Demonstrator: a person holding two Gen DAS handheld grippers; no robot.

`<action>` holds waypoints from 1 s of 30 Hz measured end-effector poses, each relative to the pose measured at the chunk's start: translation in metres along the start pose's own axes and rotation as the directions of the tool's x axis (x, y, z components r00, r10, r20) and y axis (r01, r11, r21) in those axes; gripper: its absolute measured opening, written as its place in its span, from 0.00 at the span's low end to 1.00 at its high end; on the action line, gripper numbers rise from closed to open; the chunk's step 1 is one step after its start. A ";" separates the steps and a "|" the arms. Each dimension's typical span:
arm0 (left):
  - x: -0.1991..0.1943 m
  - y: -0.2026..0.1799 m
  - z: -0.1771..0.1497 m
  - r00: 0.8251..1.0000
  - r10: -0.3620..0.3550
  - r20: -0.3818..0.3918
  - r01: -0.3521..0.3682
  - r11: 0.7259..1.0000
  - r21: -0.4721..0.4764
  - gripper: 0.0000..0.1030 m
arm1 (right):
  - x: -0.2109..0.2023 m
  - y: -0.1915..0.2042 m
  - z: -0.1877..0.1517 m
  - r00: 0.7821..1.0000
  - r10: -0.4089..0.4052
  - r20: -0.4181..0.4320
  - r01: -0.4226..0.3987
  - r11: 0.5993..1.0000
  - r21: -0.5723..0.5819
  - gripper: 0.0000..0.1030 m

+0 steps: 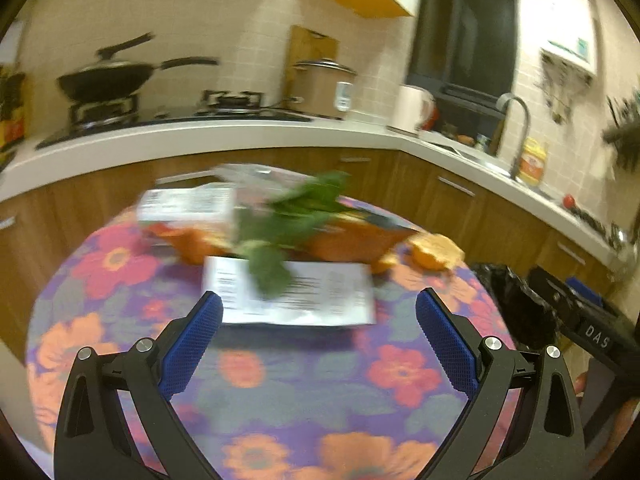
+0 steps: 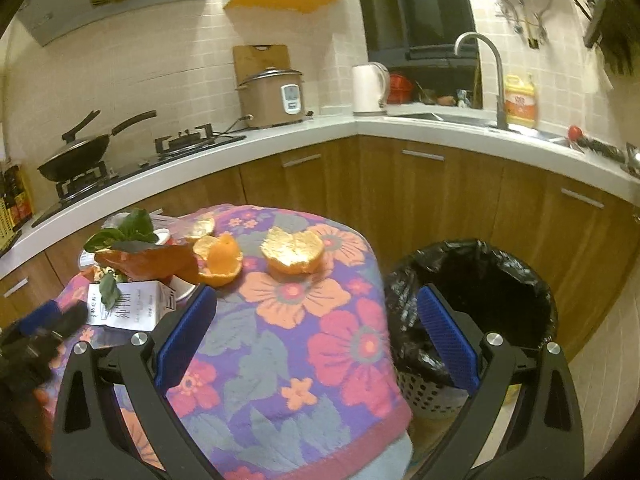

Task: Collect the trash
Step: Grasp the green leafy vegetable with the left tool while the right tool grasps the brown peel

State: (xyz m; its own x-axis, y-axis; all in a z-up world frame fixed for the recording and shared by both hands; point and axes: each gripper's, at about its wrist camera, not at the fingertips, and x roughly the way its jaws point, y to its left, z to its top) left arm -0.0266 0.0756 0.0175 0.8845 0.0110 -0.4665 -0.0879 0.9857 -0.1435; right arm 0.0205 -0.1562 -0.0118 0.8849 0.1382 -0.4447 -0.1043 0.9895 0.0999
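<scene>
A small table under a flowered cloth [image 2: 304, 344] carries a heap of trash. In the left wrist view my left gripper [image 1: 318, 306] is open, its blue pads either side of a white printed carton [image 1: 292, 296] lying flat, with green leaves [image 1: 296, 216] and an orange wrapper [image 1: 348, 242] behind it. In the right wrist view my right gripper [image 2: 316, 300] is open above the table's right edge, empty. Orange peels [image 2: 294, 250] [image 2: 220, 258] lie on the cloth ahead. A bin lined with a black bag [image 2: 480, 292] stands on the floor to the right of the table.
Wooden cabinets and a white counter [image 2: 400, 126] curve behind the table, holding a wok on a stove [image 2: 80, 152], a rice cooker [image 2: 272, 96], a kettle [image 2: 370, 86] and a sink tap [image 2: 488, 64]. The left gripper's tool shows at the lower left [image 2: 36, 336] of the right wrist view.
</scene>
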 end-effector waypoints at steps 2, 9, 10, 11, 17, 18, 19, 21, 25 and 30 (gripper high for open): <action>-0.001 0.024 0.011 0.999 0.025 -0.040 -0.026 0.999 -0.025 0.91 | 0.008 0.009 0.003 1.000 0.011 -0.022 -0.011 0.999 -0.035 0.93; 0.015 0.058 0.061 0.990 -0.081 -0.115 0.079 0.997 -0.020 0.90 | 0.023 0.025 0.017 0.997 0.059 -0.058 -0.064 0.995 -0.078 0.93; 0.020 0.061 0.065 0.985 -0.133 -0.108 0.131 0.991 -0.030 0.89 | 0.026 0.026 0.021 0.995 0.078 -0.063 -0.083 0.994 -0.078 0.93; 0.031 0.064 0.072 0.970 -0.196 -0.147 0.192 0.981 -0.040 0.89 | 0.027 0.027 0.025 0.993 0.094 -0.068 -0.099 0.992 -0.078 0.93; 0.095 0.065 0.085 0.866 -0.422 -0.267 0.397 0.906 -0.146 0.83 | 0.036 0.041 0.037 0.981 0.175 -0.087 -0.186 0.971 -0.153 0.93; 0.104 0.066 0.086 0.852 -0.440 -0.285 0.407 0.898 -0.169 0.80 | 0.037 0.044 0.038 0.978 0.190 -0.089 -0.202 0.965 -0.167 0.93; 0.117 0.066 0.088 0.845 -0.432 -0.317 0.394 0.902 -0.178 0.78 | 0.038 0.049 0.039 0.973 0.212 -0.094 -0.227 0.956 -0.185 0.93; 0.133 0.065 0.082 0.833 -0.456 -0.314 0.404 0.888 -0.220 0.71 | 0.041 0.059 0.041 0.965 0.242 -0.100 -0.258 0.942 -0.216 0.93; 0.140 0.057 0.072 0.814 -0.485 -0.321 0.417 0.871 -0.260 0.51 | 0.052 0.083 0.042 0.935 0.327 -0.141 -0.354 0.889 -0.289 0.93; 0.135 0.053 0.076 0.824 -0.471 -0.314 0.406 0.879 -0.252 0.28 | 0.066 0.108 0.042 0.895 0.391 -0.214 -0.445 0.808 -0.386 0.93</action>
State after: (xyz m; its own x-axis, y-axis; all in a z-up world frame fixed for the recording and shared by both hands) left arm 0.1230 0.1422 0.0128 0.6264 -0.5079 -0.5914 0.1665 0.8283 -0.5350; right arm 0.0869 -0.0422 0.0068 0.6546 0.5191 -0.5495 -0.6531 0.7544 -0.0653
